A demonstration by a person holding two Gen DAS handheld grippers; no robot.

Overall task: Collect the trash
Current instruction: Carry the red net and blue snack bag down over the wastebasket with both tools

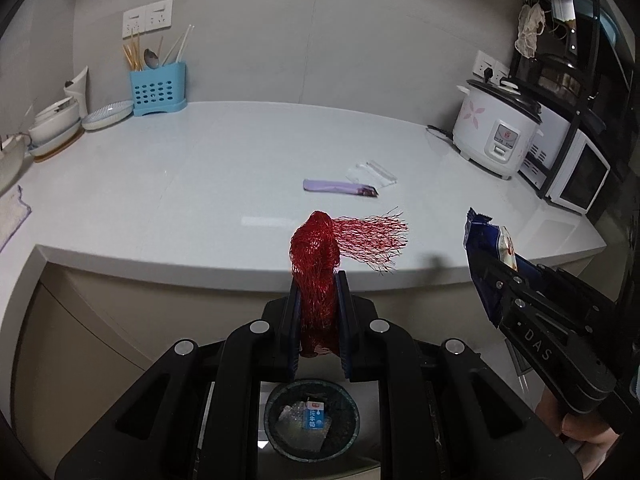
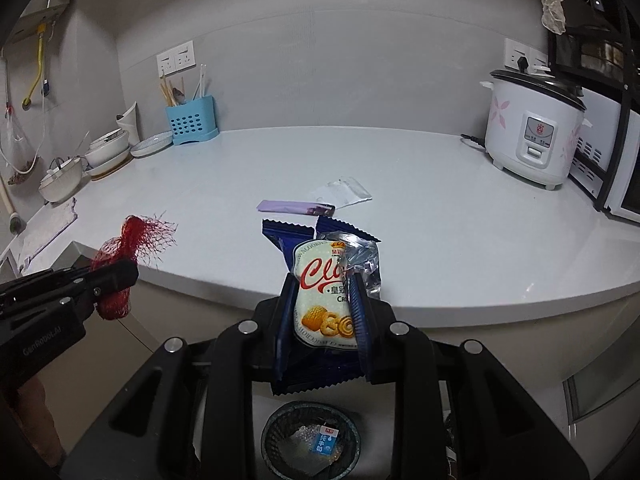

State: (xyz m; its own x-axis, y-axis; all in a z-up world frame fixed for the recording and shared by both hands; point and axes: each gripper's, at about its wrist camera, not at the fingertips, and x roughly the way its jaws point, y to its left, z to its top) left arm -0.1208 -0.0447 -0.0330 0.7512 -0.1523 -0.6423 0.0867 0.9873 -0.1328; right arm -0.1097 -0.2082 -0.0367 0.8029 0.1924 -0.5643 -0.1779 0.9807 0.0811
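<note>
Hanging below both claws, the round dark mesh bin (image 2: 311,440) waits; the left gripper (image 1: 318,312) is clenched on a bunched red plastic net (image 1: 320,256), the right gripper (image 2: 324,316) on a blue cookie wrapper (image 2: 320,292). Centre each over the bin before letting go (light scraps drift). Farther off, a purple wrapper (image 2: 294,207) lies on the white counter (image 2: 440,232).

Left wrist view: looks forward along the left gripper (image 1: 318,312), held off the front edge of the tabletop (image 1: 240,152), facing the back wall.
Right wrist view: looks forward along the right gripper (image 2: 322,316), same facing, set further right.
Nearness: both just beside the tabletop edge.
Below: both see the bin (image 1: 312,420) under their fingers.
Shared: tabletop, rice cooker (image 2: 532,124), bin; each view shows the other gripper.
</note>
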